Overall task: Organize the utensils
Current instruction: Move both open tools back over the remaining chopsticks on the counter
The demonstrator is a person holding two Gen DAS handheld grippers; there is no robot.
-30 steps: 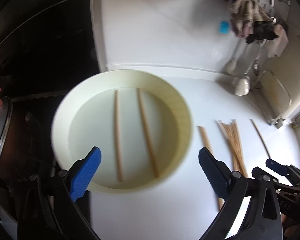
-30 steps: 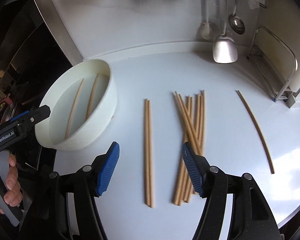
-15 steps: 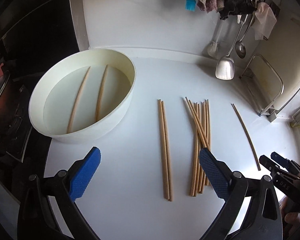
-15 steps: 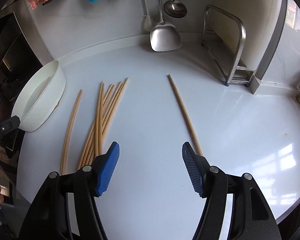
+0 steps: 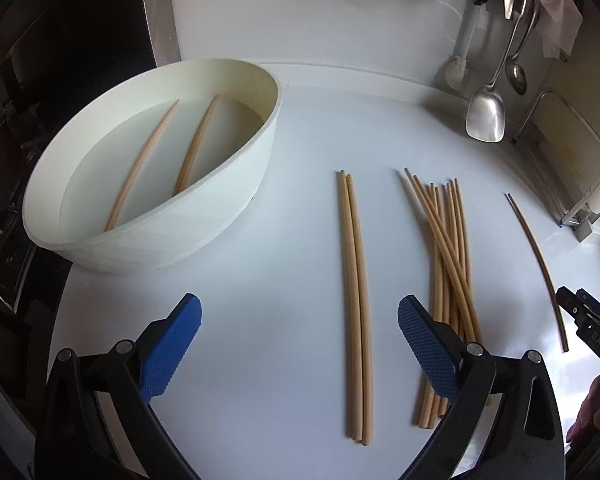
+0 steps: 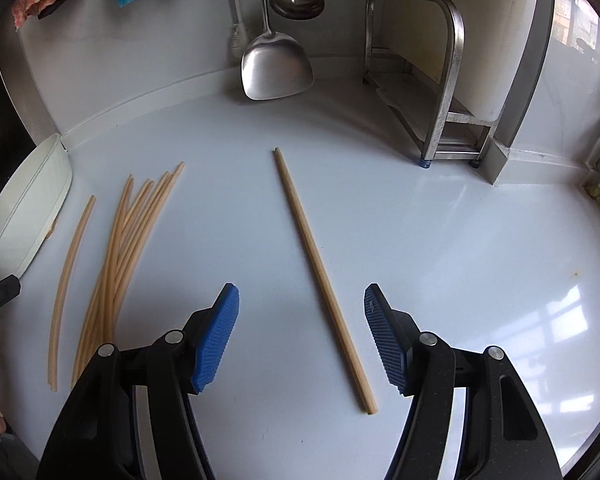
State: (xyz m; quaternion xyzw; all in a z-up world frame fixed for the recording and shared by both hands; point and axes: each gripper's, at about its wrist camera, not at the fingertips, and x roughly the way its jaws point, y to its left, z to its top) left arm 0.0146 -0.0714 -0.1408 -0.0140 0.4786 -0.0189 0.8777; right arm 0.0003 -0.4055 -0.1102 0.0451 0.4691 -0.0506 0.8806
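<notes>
Chopsticks are what I am sorting, and they lie in four groups on the white counter (image 5: 284, 128). In my left wrist view, a neat pair (image 5: 355, 304) runs up the middle of the frame, tips level, the two sticks touching along their length. Just right of it sits a loose bundle (image 5: 446, 256), sticks crossing one another and fanned at the far end. Well apart at the right edge lies another matched pair (image 5: 538, 264), which the right wrist view shows at centre frame as sticks pressed together (image 6: 320, 272). At the upper left, a cream basin (image 5: 236, 192) holds two more chopsticks (image 5: 168, 160) lying apart in what looks like shallow water.

My left gripper (image 5: 300, 344) hangs low in the frame with its blue pads spread wide, holding nothing; the centre pair passes between them. My right gripper (image 6: 302, 336) is likewise spread and empty, and the right-hand pair runs between its pads from low in the frame toward the upper middle.

By my reckoning the job is partway: two pairs are laid out straight, while the bundle remains unsorted and the two in the basin are not yet out. I judge most of the work is still ahead.

Beyond the chopsticks, a steel spatula (image 6: 277, 68) and ladle (image 6: 297, 0) hang at the top of the right view, with a metal rack (image 6: 448, 92) at the upper right.
</notes>
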